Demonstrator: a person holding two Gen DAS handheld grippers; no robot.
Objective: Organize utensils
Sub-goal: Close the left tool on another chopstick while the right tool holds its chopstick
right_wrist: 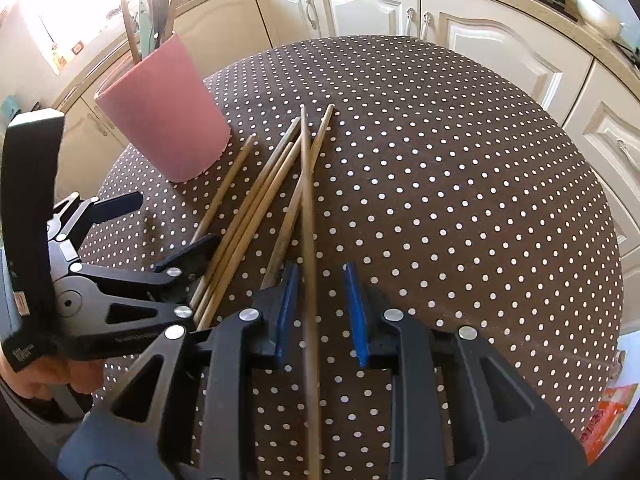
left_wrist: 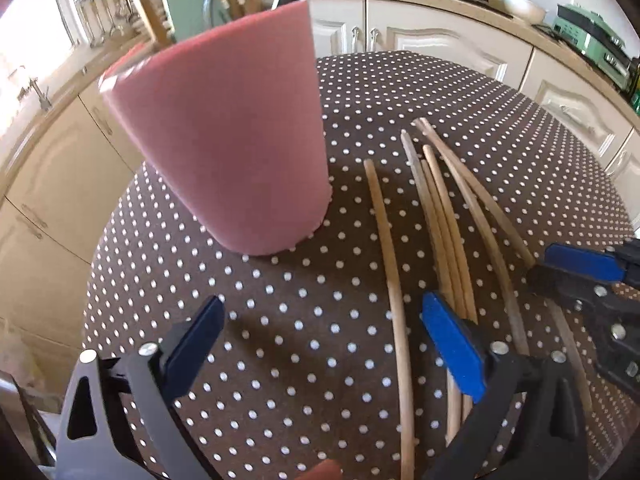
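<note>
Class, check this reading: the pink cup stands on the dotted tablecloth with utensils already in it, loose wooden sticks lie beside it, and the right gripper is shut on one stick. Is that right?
One thing is wrong: the right gripper is open. In the right wrist view a wooden stick lies between its blue pads, with a gap on each side. The pink cup on the dotted tablecloth and its utensils are as stated.

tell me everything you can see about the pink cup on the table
The tall pink matte cup is a plain, handleless tumbler, plastic or silicone by its look, widening slightly toward the rim. It stands upright near the left edge of the round table with the brown white-dotted cloth. Wooden and metal utensil handles poke out of its top. The loose wooden sticks lie to its right, apparently not touching it. Neither gripper touches it.
</note>
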